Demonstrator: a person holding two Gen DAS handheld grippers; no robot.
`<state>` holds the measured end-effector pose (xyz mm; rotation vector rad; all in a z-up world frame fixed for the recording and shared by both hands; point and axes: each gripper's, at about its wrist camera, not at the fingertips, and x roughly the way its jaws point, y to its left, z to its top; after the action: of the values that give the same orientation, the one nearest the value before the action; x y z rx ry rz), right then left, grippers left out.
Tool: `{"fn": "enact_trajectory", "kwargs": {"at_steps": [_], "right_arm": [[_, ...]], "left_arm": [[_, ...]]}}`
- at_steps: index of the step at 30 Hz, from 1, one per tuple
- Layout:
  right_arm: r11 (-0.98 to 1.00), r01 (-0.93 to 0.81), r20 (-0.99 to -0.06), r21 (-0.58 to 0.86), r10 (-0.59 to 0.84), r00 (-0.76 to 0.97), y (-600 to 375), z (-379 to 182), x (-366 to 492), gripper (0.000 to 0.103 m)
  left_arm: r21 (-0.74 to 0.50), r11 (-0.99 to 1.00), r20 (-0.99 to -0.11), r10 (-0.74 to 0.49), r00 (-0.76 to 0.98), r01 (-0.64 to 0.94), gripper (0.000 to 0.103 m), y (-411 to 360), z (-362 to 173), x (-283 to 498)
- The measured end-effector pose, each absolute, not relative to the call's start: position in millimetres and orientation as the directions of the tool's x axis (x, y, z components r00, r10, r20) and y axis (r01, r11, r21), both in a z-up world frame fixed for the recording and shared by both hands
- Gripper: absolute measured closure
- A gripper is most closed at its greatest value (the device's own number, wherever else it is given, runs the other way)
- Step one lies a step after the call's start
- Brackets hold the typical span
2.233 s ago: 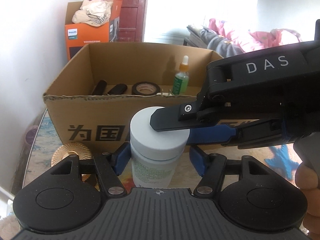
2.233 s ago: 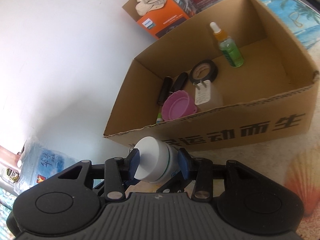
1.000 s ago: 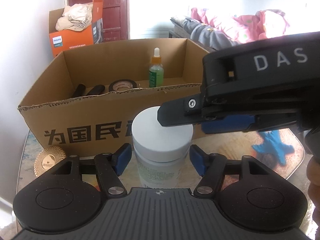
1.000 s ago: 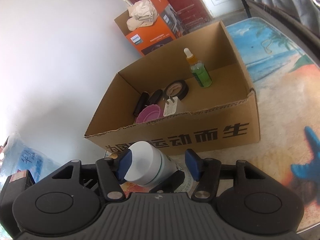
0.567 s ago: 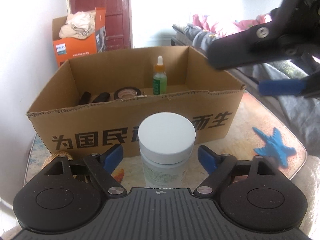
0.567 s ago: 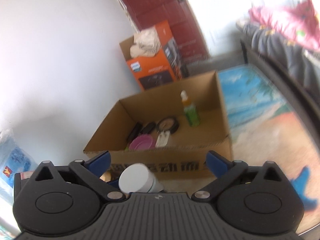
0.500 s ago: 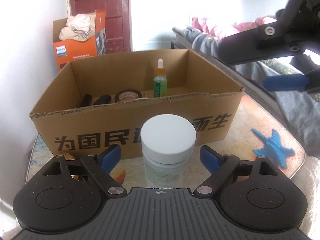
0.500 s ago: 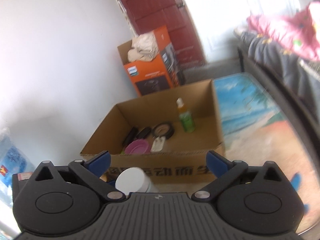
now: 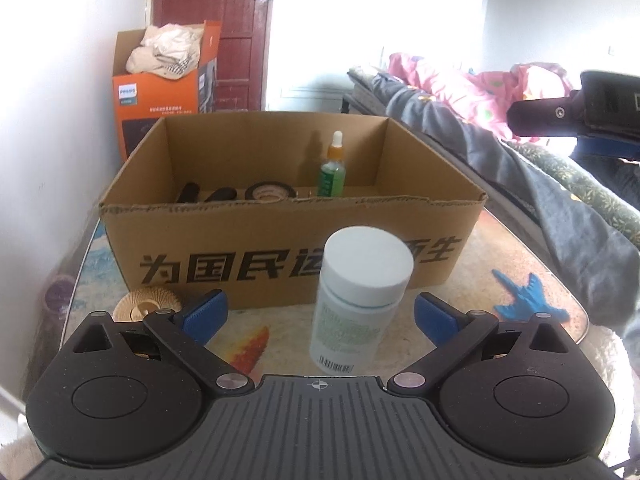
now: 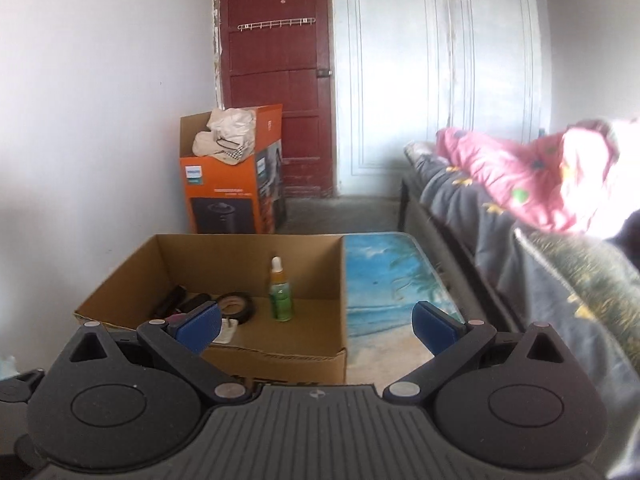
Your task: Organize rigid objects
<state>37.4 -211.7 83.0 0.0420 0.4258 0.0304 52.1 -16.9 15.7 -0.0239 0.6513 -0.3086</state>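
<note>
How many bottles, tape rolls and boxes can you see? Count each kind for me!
Bottles: 2, the white pill bottle and the green dropper bottle
Tape rolls: 1, the black tape roll
Boxes: 2, the brown cardboard box and the orange box
Total: 5

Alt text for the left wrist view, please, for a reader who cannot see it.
A white-capped bottle stands upright on the table between the left gripper's wide-open blue pads, untouched. Behind it, an open cardboard box holds a green dropper bottle and a black tape roll.
</note>
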Motion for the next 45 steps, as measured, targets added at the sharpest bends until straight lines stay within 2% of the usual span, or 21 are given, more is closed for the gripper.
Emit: {"fn": "enact_trajectory", "kwargs": {"at_steps": [3, 5, 13, 18, 24, 30, 33, 39, 45], "right_arm": [[0.997, -0.073, -0.427, -0.005, 0.064, 0.902, -209.4, 83.3, 37.8, 0.000], [0.995, -0.096, -0.433, 0.012, 0.092, 0.897, -211.2, 83.1, 37.6, 0.000], [0.928, -0.229, -0.390, 0.294, 0.335, 0.858, -237.4, 75.6, 38.6, 0.000], [0.944, -0.224, -0.376, 0.242, 0.304, 0.875, -237.3, 75.0, 34.7, 0.000], [0.907, -0.230, -0.373, 0.354, 0.362, 0.854, -251.8, 70.9, 37.3, 0.000], [0.893, -0.234, -0.393, 0.384, 0.387, 0.834, -249.0, 64.0, 40.0, 0.000], [0.891, -0.244, -0.421, 0.382, 0.403, 0.813, -238.0, 56.8, 44.7, 0.000], [0.866, -0.285, -0.435, 0.411, 0.461, 0.773, -215.7, 38.7, 53.4, 0.000], [0.826, -0.290, -0.471, 0.483, 0.525, 0.709, -203.0, 23.1, 72.9, 0.008]], "left_arm": [[-0.154, 0.952, -0.593, -0.303, 0.746, 0.264, 0.000, -10.2, 14.8, 52.8], [-0.175, 0.949, -0.593, -0.315, 0.741, 0.263, 0.000, -6.9, 13.8, 54.1], [-0.207, 0.941, -0.587, -0.339, 0.736, 0.269, 0.000, -3.6, 12.1, 55.0], [-0.200, 0.938, -0.589, -0.345, 0.731, 0.282, 0.000, -9.8, 10.1, 53.8], [-0.186, 0.933, -0.585, -0.356, 0.729, 0.307, 0.000, -16.6, 9.0, 49.8], [-0.280, 0.891, -0.546, -0.454, 0.704, 0.358, 0.000, -15.6, 4.3, 46.1], [-0.228, 0.900, -0.547, -0.433, 0.716, 0.371, 0.000, -20.9, 2.3, 46.1], [0.005, 0.934, -0.580, -0.288, 0.762, 0.356, 0.000, -46.0, -7.9, 53.8], [0.049, 0.932, -0.581, -0.267, 0.769, 0.360, 0.004, -53.8, -18.4, 60.6]]}}
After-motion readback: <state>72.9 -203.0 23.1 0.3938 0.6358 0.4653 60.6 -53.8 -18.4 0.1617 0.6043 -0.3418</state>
